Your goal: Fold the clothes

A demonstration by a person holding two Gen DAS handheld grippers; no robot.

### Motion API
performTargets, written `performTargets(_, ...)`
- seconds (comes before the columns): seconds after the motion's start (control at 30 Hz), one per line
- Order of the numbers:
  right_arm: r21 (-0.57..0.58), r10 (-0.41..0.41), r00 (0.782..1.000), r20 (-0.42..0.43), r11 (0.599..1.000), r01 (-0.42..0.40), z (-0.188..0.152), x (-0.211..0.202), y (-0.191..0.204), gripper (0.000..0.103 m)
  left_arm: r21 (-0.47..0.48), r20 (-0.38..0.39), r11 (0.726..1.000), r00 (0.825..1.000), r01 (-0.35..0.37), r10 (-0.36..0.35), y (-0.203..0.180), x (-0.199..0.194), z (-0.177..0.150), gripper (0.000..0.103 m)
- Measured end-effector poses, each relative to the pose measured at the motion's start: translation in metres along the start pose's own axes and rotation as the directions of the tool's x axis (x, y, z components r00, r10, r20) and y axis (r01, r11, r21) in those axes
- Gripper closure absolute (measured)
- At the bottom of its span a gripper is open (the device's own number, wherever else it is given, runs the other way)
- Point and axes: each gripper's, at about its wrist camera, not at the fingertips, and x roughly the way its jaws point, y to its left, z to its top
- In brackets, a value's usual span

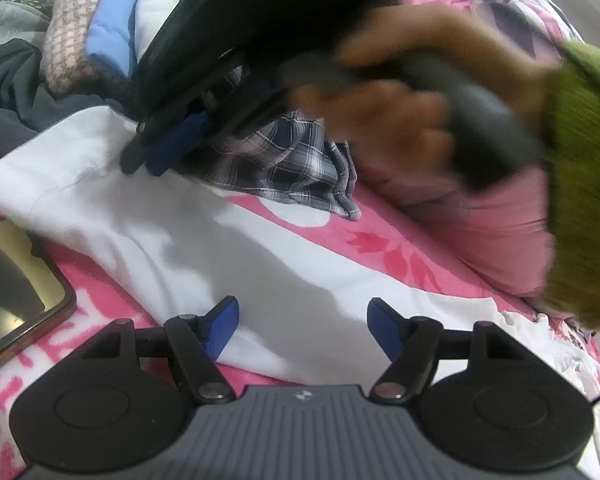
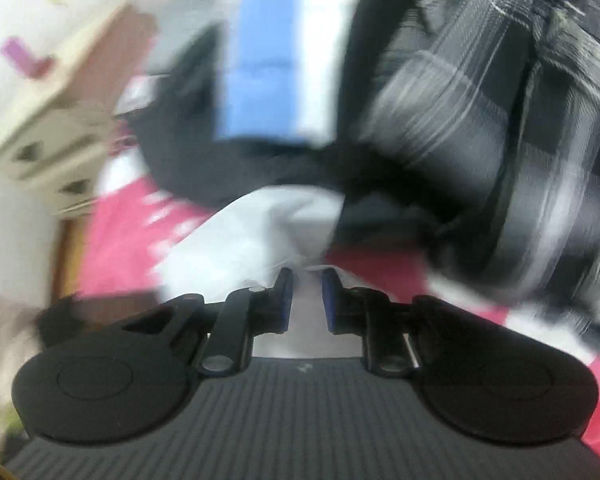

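The white garment (image 1: 148, 216) lies spread on the pink bedspread (image 1: 400, 252), only loosely laid, so folding looks barely begun. The left gripper (image 1: 302, 330) hovers over its near edge, jaws wide, holding nothing. The right gripper (image 2: 306, 300) pinches white cloth at the far edge. The plaid shirt (image 1: 284, 160) and the pile (image 1: 112, 40) wait unfolded.

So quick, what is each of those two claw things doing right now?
Left gripper: open, holding nothing, above the white cloth garment.
Right gripper: nearly closed; grip cannot be told.
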Motion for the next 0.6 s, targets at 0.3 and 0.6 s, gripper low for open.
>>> performTargets(0.3,0.161,-0.107,0.984,0.14,0.983,0.084,0.011,-0.032,-0.03,0.088,-0.028,-0.012,1.0,1.0,0.009,-0.01,0.005,0.001,0.004,0.031)
performTargets(0.6,0.448,-0.367,0.84,0.401,0.878,0.17,-0.108,-0.226,-0.015,0.086,-0.038,-0.01,0.999,1.0,0.008,-0.008,0.006,-0.006,0.008,0.03)
